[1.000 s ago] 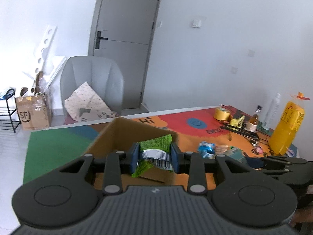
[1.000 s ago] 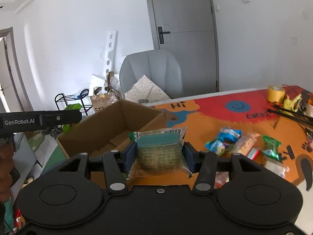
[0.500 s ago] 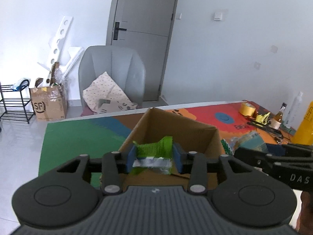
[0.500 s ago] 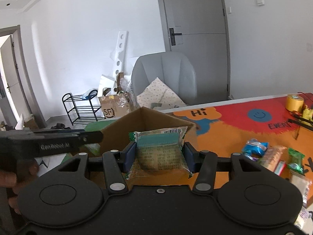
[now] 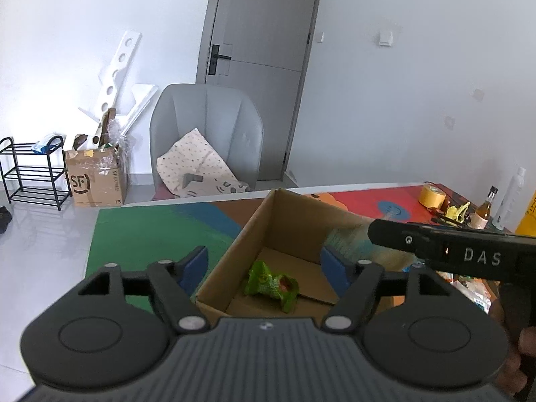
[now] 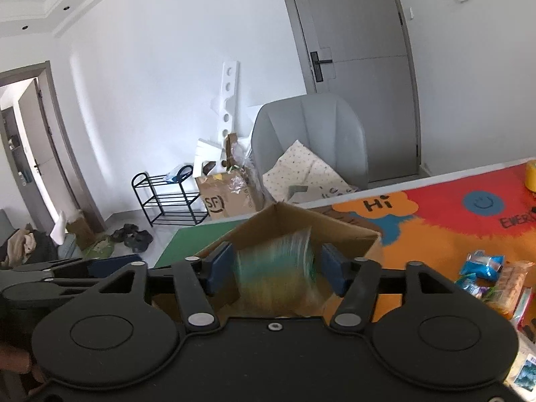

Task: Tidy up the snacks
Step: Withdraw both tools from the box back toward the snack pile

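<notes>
Left wrist view: both tools let go over the cardboard box (image 5: 284, 231).
Left tool (image 5: 264, 268) has just spread apart, its green packet (image 5: 271, 283) now on the box floor; right tool (image 6: 275, 269) has just widened, blurred teal packet (image 6: 278, 268) loose between its pads.

Crumpled green snack packet (image 5: 271, 283) lying on cardboard box (image 5: 301, 214) floor. Teal-and-yellow packet (image 6: 278, 268) blurred, over box opening. More packets (image 6: 492, 278) near tabletop's right edge.

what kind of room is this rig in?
Likely a lived-in home room used as a workspace: a grey armchair by a door, a shoe rack with shoes on the floor, and a colourful mat-covered table holding a cardboard box.
</notes>
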